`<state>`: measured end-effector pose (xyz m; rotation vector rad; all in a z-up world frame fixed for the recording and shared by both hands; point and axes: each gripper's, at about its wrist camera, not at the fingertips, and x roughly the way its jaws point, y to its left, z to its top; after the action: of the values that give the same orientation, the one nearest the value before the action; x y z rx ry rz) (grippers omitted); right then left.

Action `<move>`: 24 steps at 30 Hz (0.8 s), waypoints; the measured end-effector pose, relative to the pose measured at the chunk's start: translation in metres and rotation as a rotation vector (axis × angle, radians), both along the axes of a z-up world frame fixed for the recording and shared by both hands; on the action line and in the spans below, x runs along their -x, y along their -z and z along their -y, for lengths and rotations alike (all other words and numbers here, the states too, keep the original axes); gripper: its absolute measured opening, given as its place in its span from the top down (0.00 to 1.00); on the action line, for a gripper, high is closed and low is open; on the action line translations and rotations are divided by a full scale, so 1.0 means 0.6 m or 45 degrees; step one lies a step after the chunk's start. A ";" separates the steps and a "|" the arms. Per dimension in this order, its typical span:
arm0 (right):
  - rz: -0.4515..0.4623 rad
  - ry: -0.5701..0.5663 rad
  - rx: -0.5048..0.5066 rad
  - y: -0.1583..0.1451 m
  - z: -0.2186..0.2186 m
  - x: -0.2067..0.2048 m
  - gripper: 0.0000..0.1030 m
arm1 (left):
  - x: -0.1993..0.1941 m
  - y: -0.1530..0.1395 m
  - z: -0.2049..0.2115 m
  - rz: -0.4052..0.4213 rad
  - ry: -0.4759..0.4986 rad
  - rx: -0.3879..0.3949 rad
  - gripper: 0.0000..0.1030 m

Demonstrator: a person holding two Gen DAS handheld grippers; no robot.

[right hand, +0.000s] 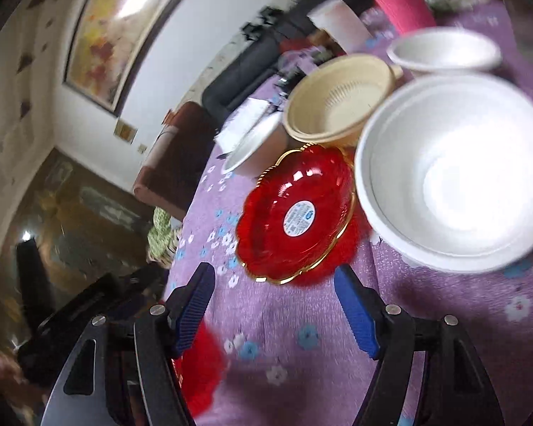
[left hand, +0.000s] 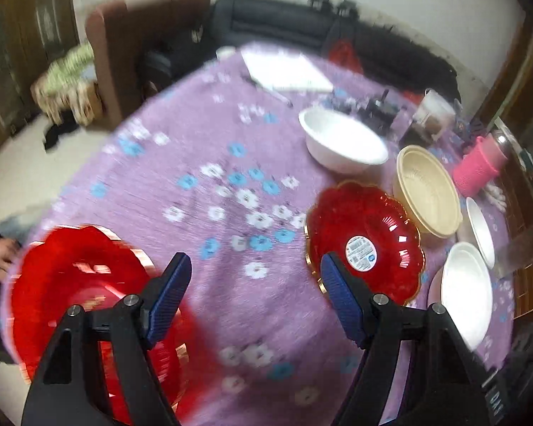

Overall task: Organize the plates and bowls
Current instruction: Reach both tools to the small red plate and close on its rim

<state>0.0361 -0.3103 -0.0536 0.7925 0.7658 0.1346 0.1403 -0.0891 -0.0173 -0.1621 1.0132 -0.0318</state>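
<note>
A red scalloped plate with a gold rim and round sticker (left hand: 366, 241) lies on the purple flowered tablecloth (left hand: 202, 163); it also shows in the right wrist view (right hand: 295, 216). A second red plate (left hand: 81, 298) lies at the table's near left edge, partly under my left gripper's left finger. My left gripper (left hand: 256, 298) is open and empty above the cloth between the two plates. My right gripper (right hand: 273, 312) is open and empty, just short of the stickered plate. White bowls (left hand: 341, 142) (right hand: 455, 174) (right hand: 444, 51) and a beige bowl (left hand: 426, 191) (right hand: 337, 106) stand around it.
A pink cup (left hand: 479, 167), a clear jug (left hand: 433, 113), white paper (left hand: 284, 67) and small clutter lie at the far side of the table. A sofa (left hand: 302, 25) and brown chair (left hand: 131, 46) stand beyond. The left gripper's body (right hand: 89, 305) shows at the lower left.
</note>
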 end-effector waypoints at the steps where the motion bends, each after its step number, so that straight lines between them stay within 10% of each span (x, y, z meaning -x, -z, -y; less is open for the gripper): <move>1: -0.023 0.011 -0.024 0.007 0.004 -0.007 0.30 | -0.015 0.010 0.002 -0.031 -0.005 0.017 0.27; 24: -0.189 0.125 -0.187 0.083 0.028 -0.067 0.30 | -0.099 0.094 0.052 -0.344 0.080 0.281 0.27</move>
<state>0.0764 -0.3273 -0.1037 0.9861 0.8622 0.0444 0.1997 -0.1203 -0.0738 -0.3429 1.2837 -0.1831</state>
